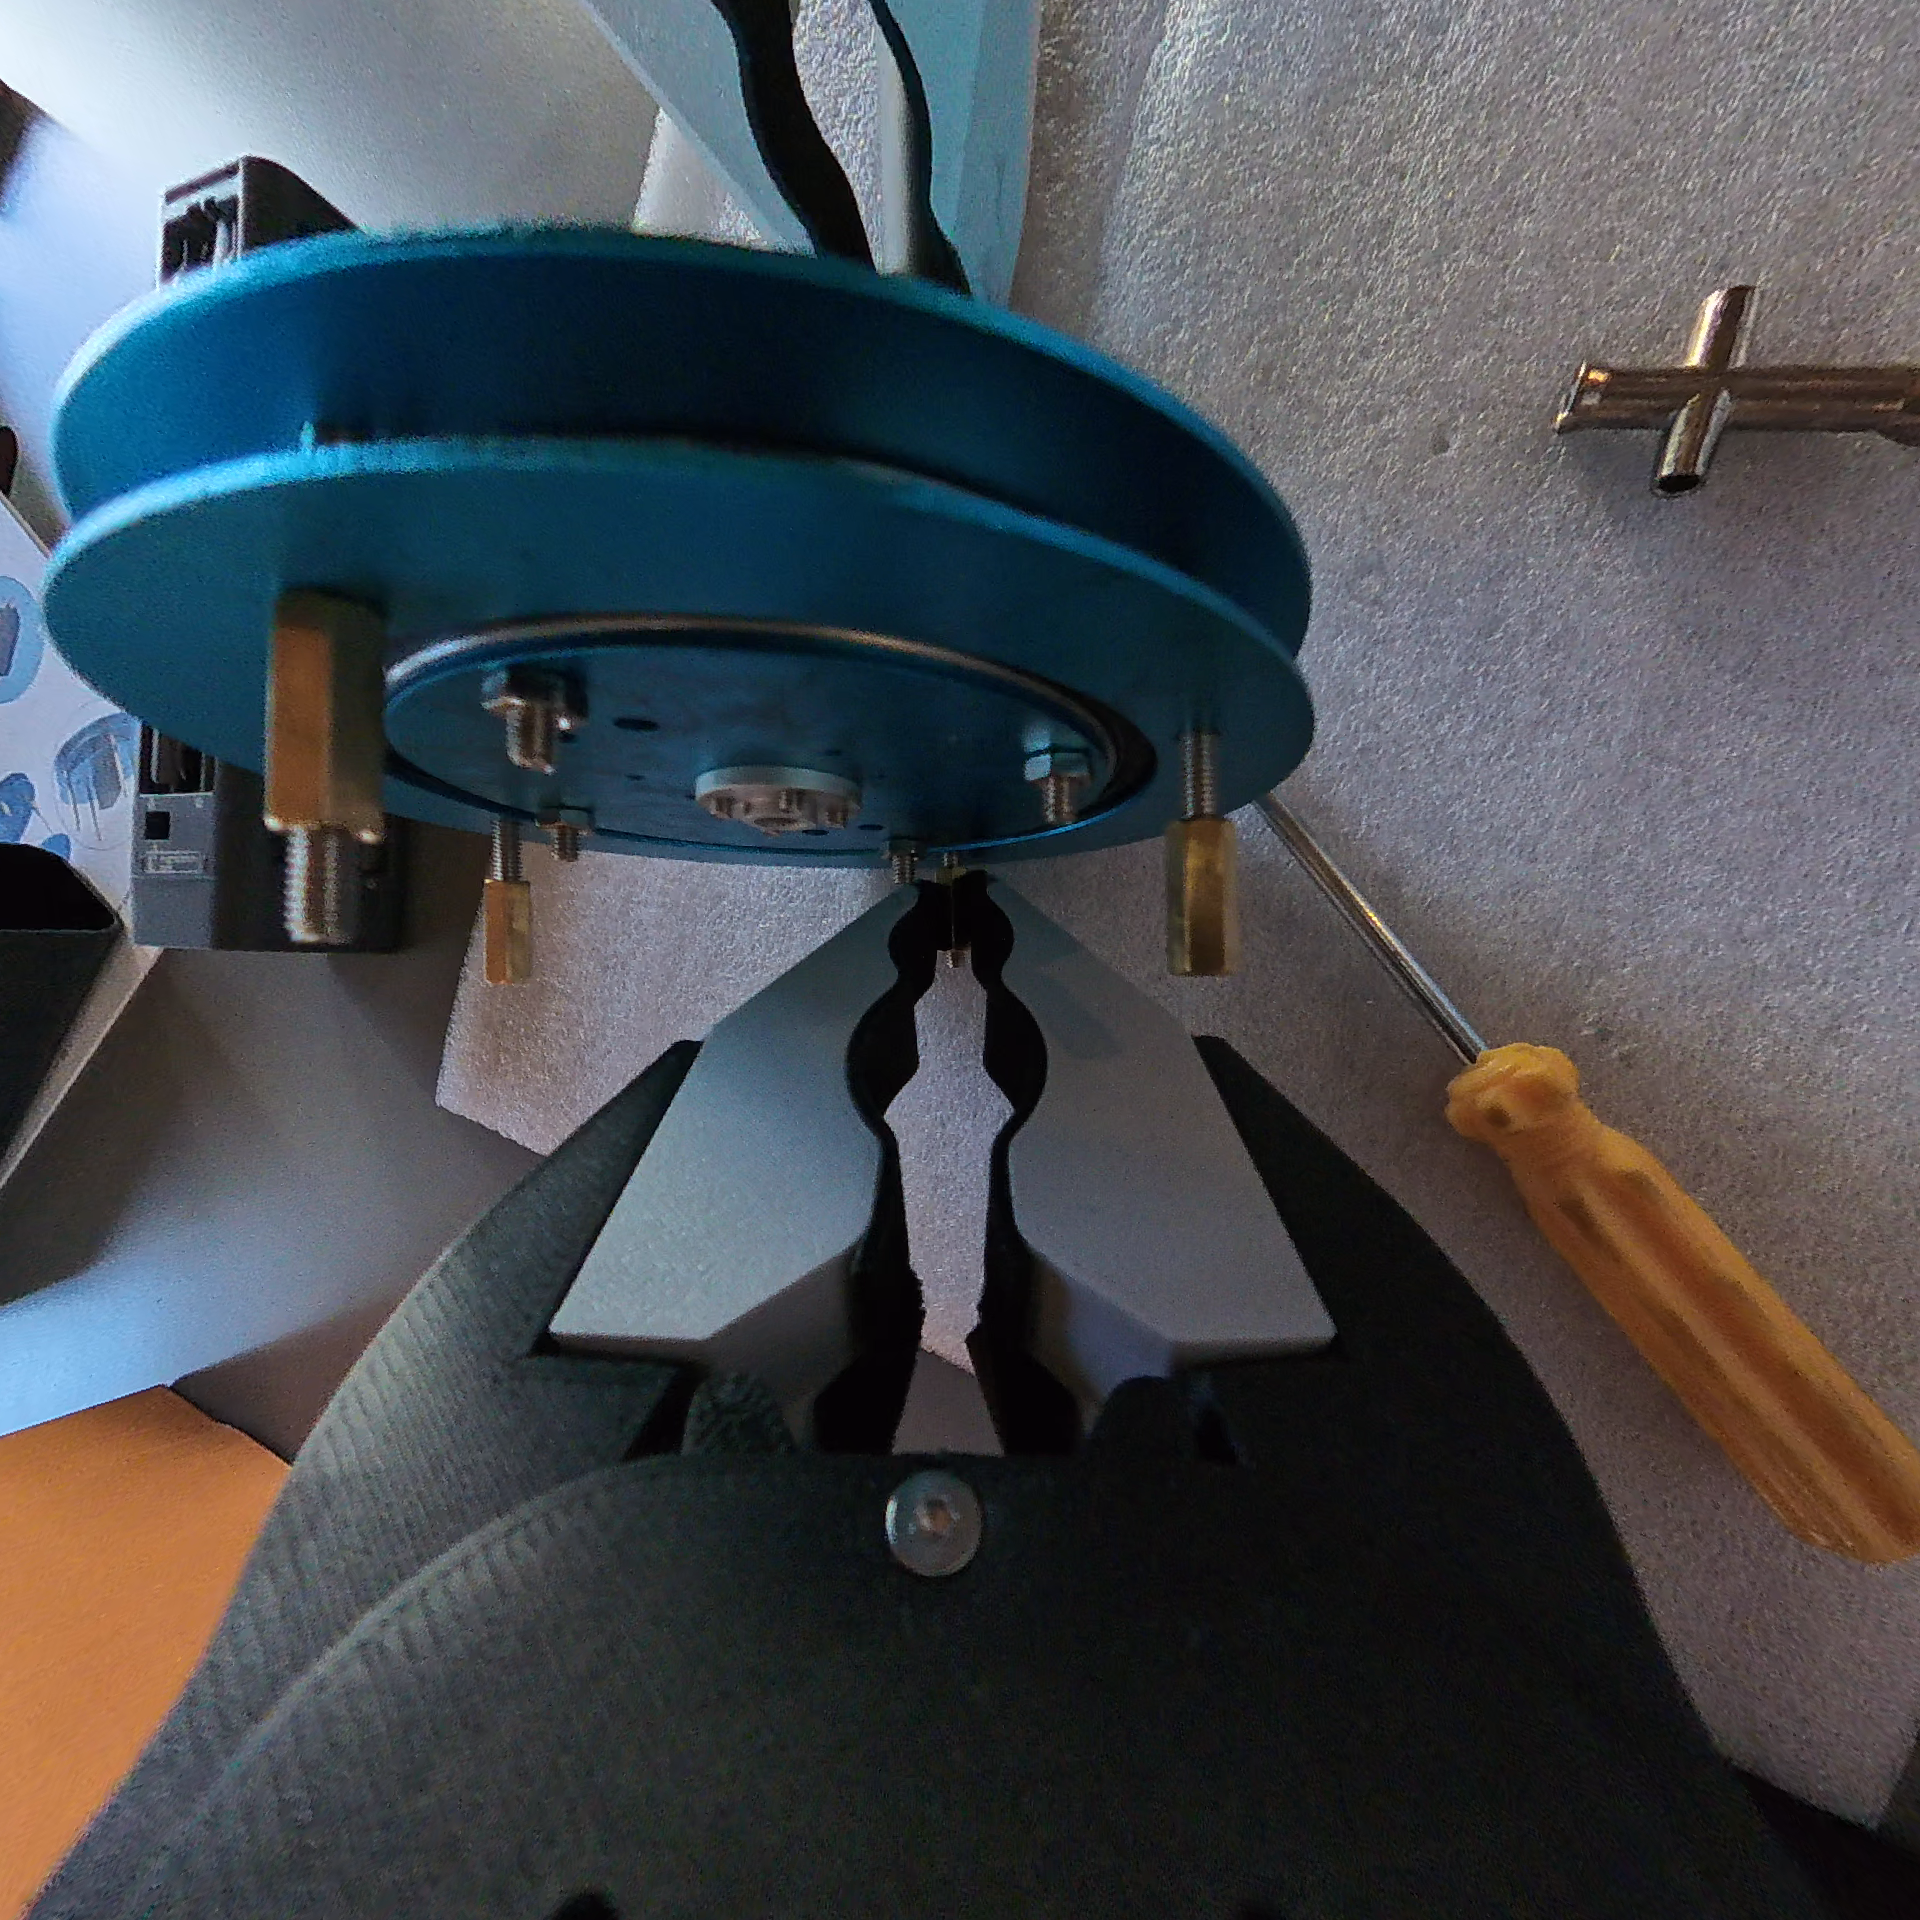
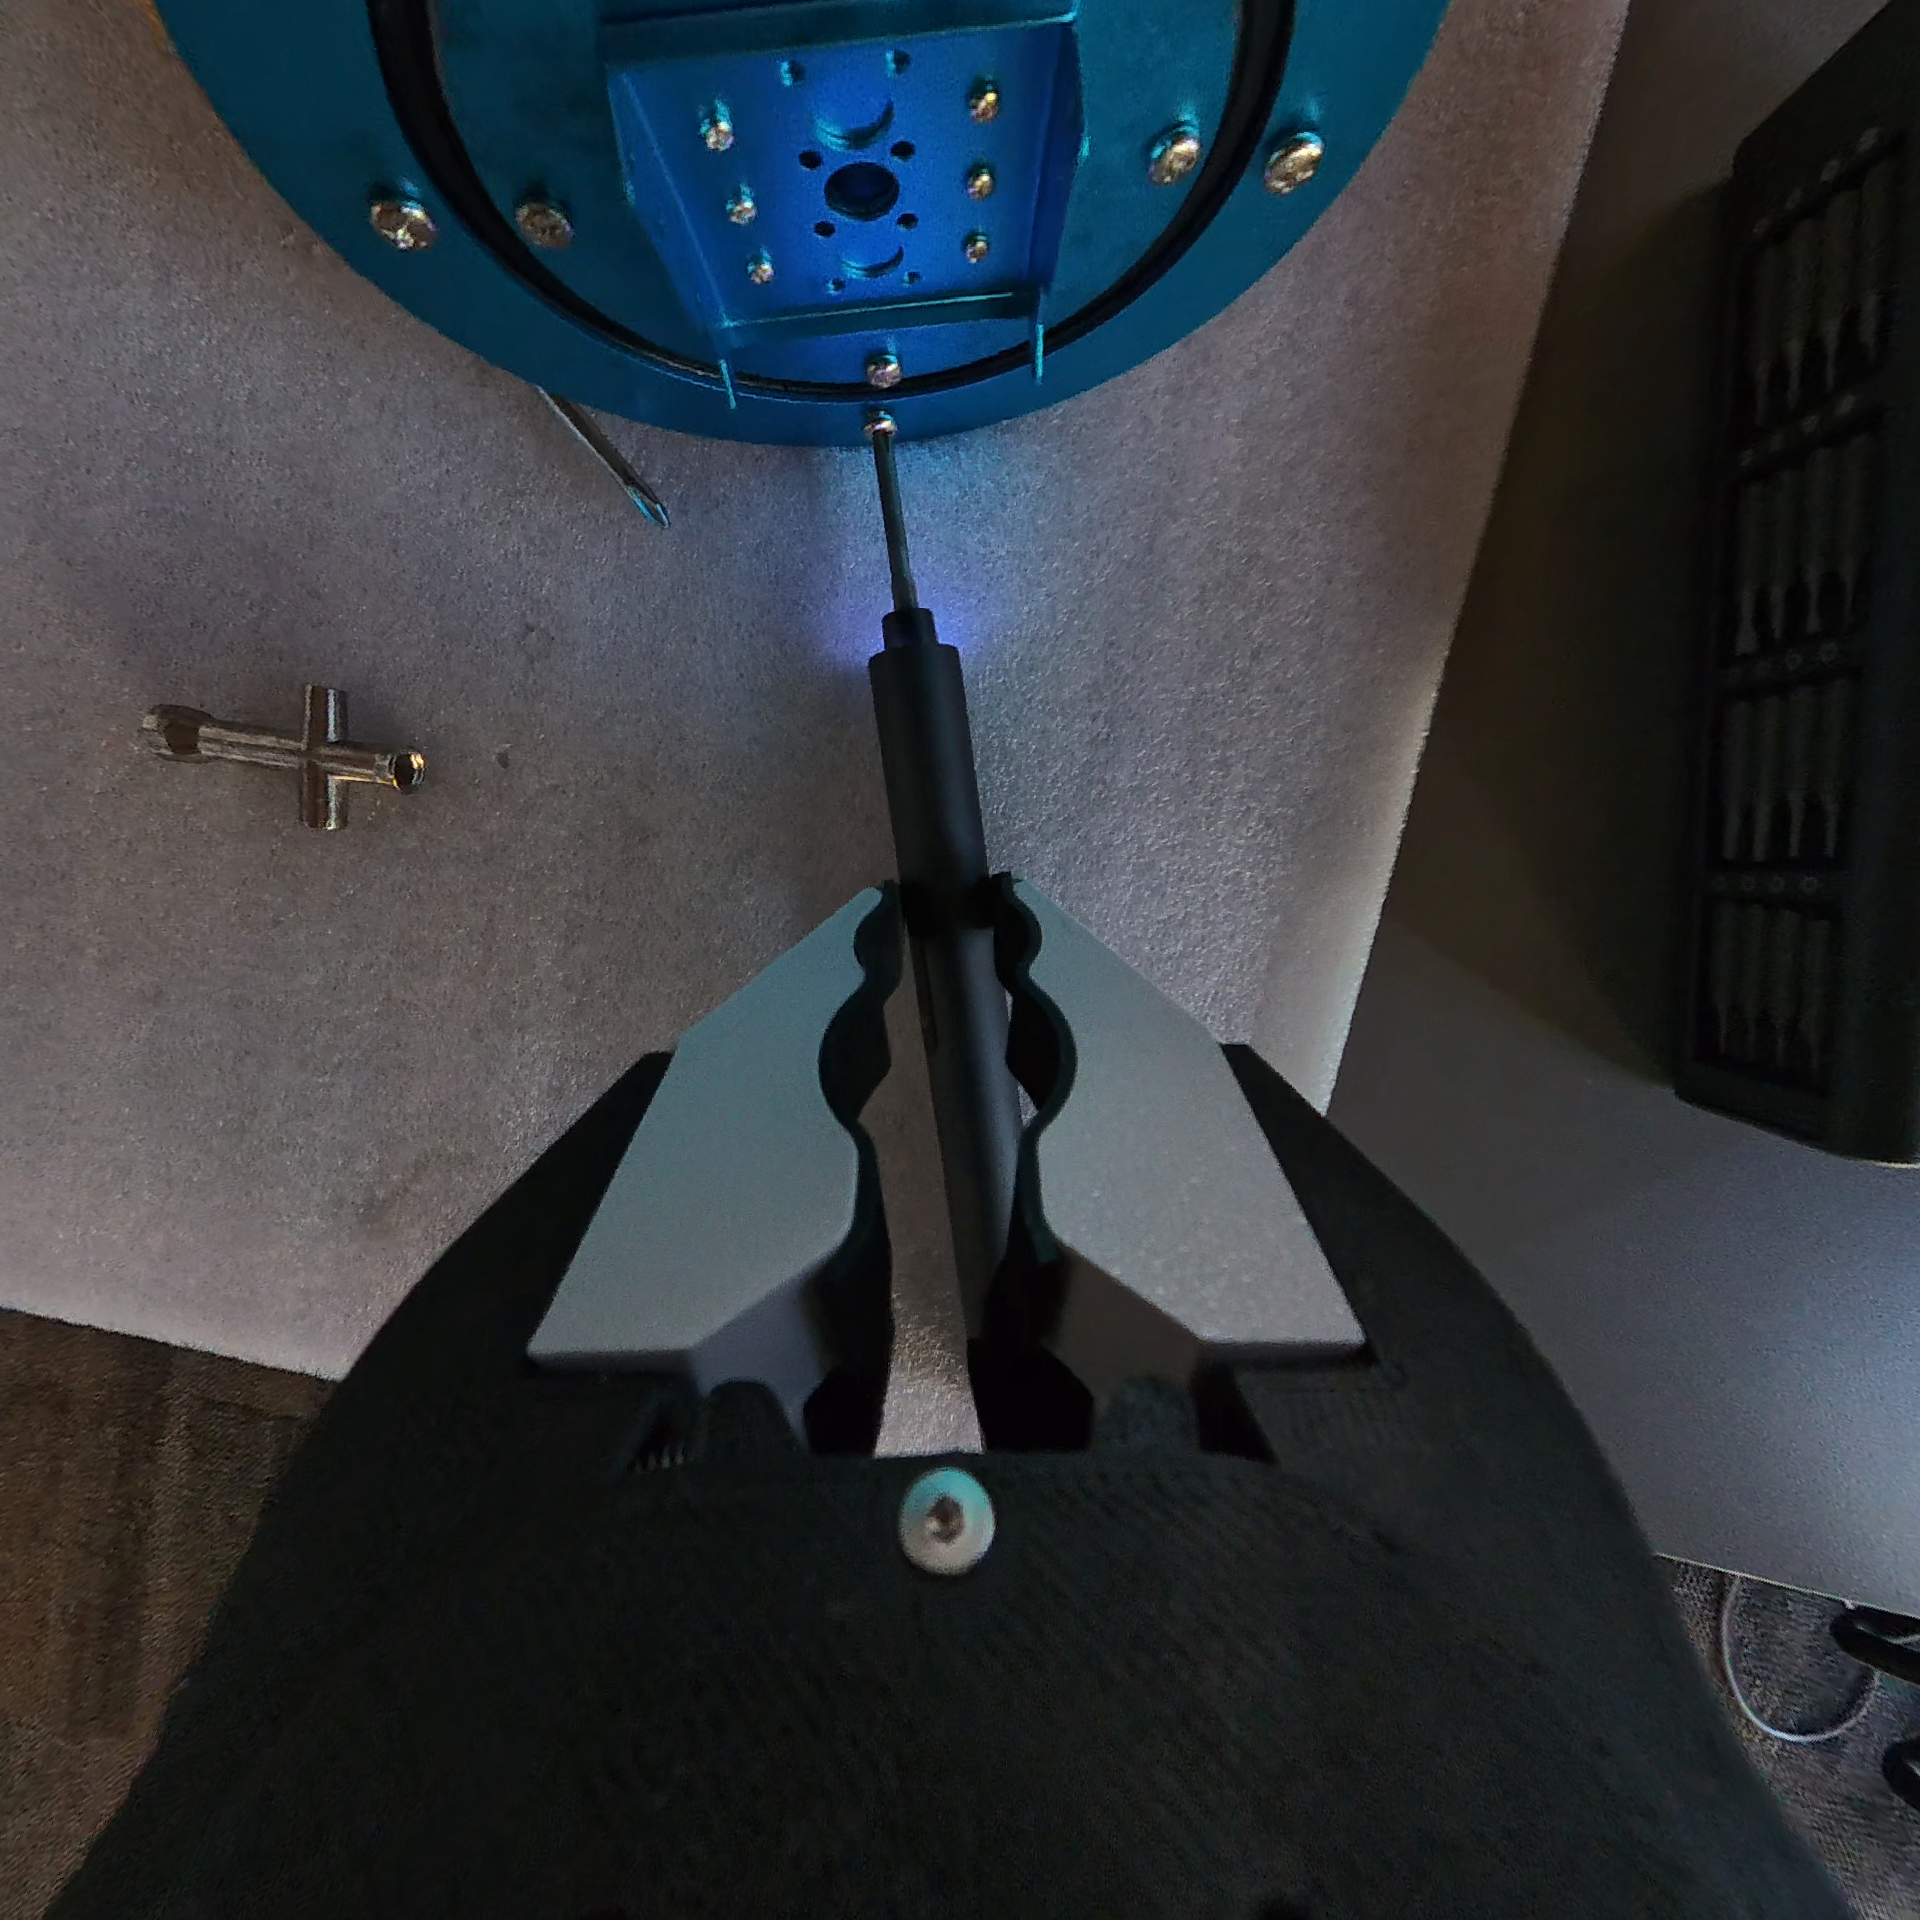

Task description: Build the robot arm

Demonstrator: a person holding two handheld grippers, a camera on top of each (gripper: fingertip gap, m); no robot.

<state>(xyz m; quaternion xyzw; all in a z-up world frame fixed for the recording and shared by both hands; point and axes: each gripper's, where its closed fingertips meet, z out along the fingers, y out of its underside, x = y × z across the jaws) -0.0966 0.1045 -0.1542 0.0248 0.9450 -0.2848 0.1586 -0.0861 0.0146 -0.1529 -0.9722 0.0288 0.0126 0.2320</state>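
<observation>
A blue round metal base (image 1: 665, 582) of two stacked discs stands on grey foam, with brass standoffs (image 1: 322, 717) hanging from its underside. My left gripper (image 1: 951, 914) is shut on a small brass standoff (image 1: 952, 928) at the disc's near edge. In the right wrist view the same blue base (image 2: 312, 104) shows from above, with a blue bracket (image 2: 852, 177) in its middle. My right gripper (image 2: 951, 904) is shut on a black electric screwdriver (image 2: 930, 769). Its thin bit touches a small screw (image 2: 881, 421) at the disc's rim.
A yellow-handled screwdriver (image 1: 1683, 1299) lies on the foam at the right; its tip shows in the right wrist view (image 2: 623, 478). A metal cross wrench (image 1: 1704, 395) lies farther back, also in the right wrist view (image 2: 301, 753). A black bit case (image 2: 1808, 623) stands at the right. A dark box (image 1: 239, 883) sits left. The gap from one gripper's tips to the other's is roughly 10 centimetres. The metal cross wrench (image 1: 1704, 395) is about 11 centimetres from my right fingertips. My right wrist view (image 2: 309, 757) looks at it from another angle.
</observation>
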